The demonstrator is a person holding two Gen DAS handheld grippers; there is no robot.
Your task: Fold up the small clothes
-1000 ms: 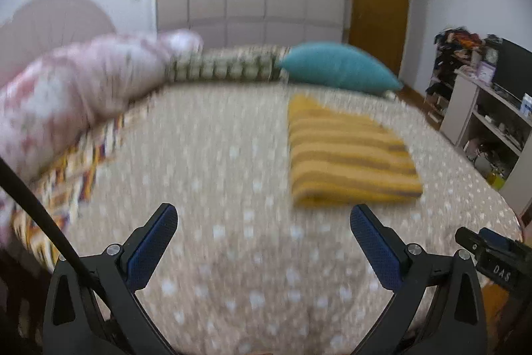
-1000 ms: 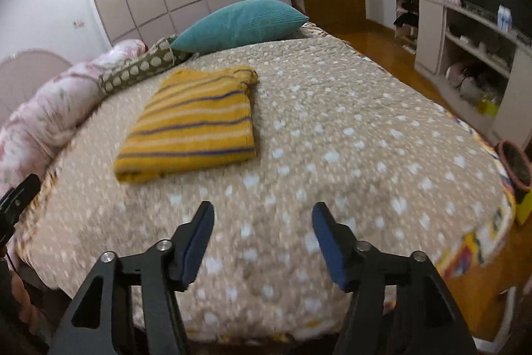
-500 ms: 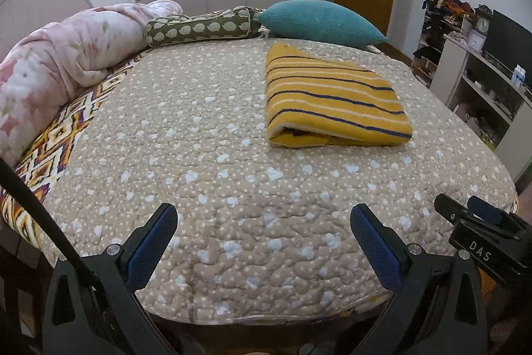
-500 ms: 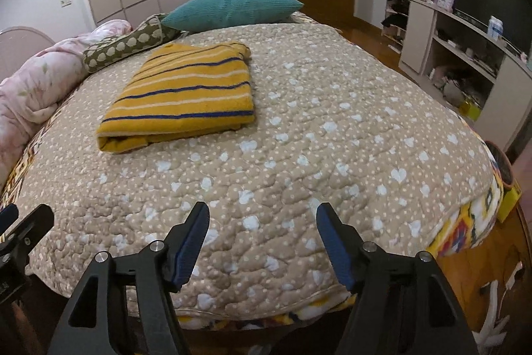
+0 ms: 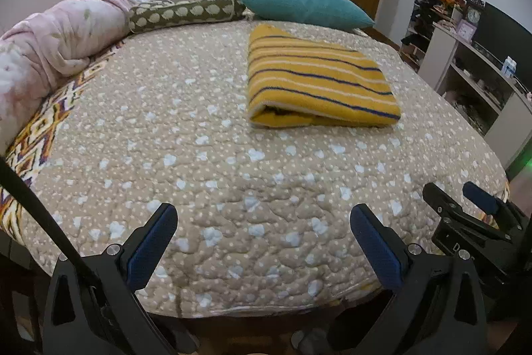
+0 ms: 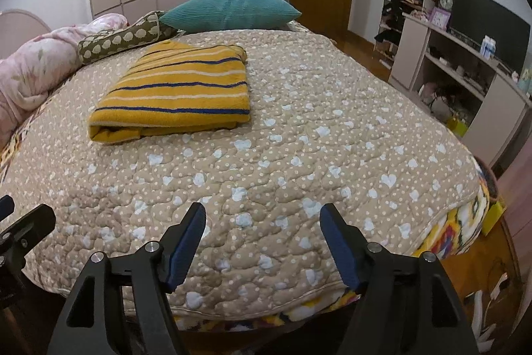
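Observation:
A yellow garment with blue and white stripes (image 5: 316,82) (image 6: 179,92) lies folded in a flat rectangle on the far half of the bed, near the pillows. My left gripper (image 5: 264,222) hangs over the bed's near edge, well short of the garment, jaws wide apart and empty. My right gripper (image 6: 262,222) is also above the near edge, its jaws opening with nothing between them. In the left wrist view the right gripper (image 5: 465,198) shows at the lower right.
The bed carries a beige quilt with white hearts (image 5: 232,172) (image 6: 299,155). A teal pillow (image 5: 306,4) (image 6: 229,9), a spotted bolster (image 5: 186,10) and a pink duvet (image 5: 56,35) line the head end. White shelving (image 6: 465,69) with a dark screen stands to the right.
Both views have tipped downward and drawn back a little, so the bed's near edge now shows. The right gripper's jaws have spread wider. The garment lies as before.

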